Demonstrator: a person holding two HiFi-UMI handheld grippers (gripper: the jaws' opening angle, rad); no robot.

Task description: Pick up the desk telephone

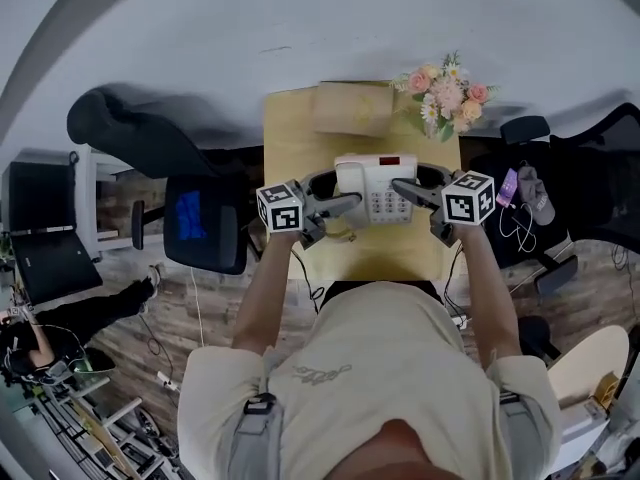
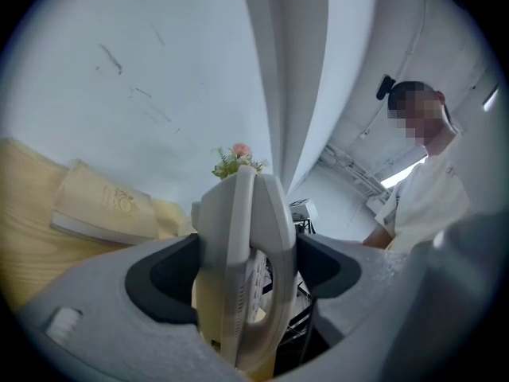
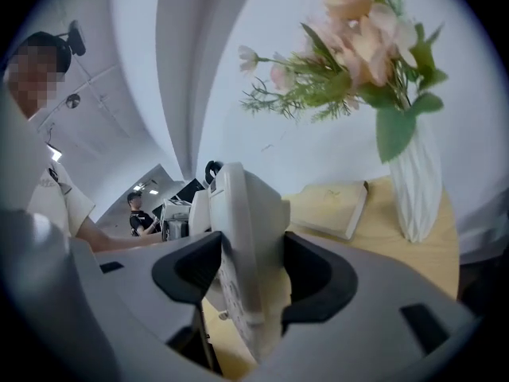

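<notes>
The white desk telephone (image 1: 376, 188) with its grey keypad and red display is held over the wooden table (image 1: 300, 143) between both grippers. My left gripper (image 1: 340, 202) is shut on the phone's left side, where the handset lies. My right gripper (image 1: 406, 190) is shut on its right side. In the left gripper view the telephone (image 2: 242, 253) stands edge-on, pinched between the dark pads of the left gripper (image 2: 246, 270), with distant room showing below it. In the right gripper view the telephone (image 3: 242, 237) is likewise clamped edge-on in the right gripper (image 3: 250, 275).
A white vase of pink flowers (image 1: 447, 96) stands at the table's far right corner, near the right gripper. A beige book (image 1: 352, 108) lies at the far edge. A black chair (image 1: 205, 223) is left of the table, and cables and shoes (image 1: 525, 203) lie on the right.
</notes>
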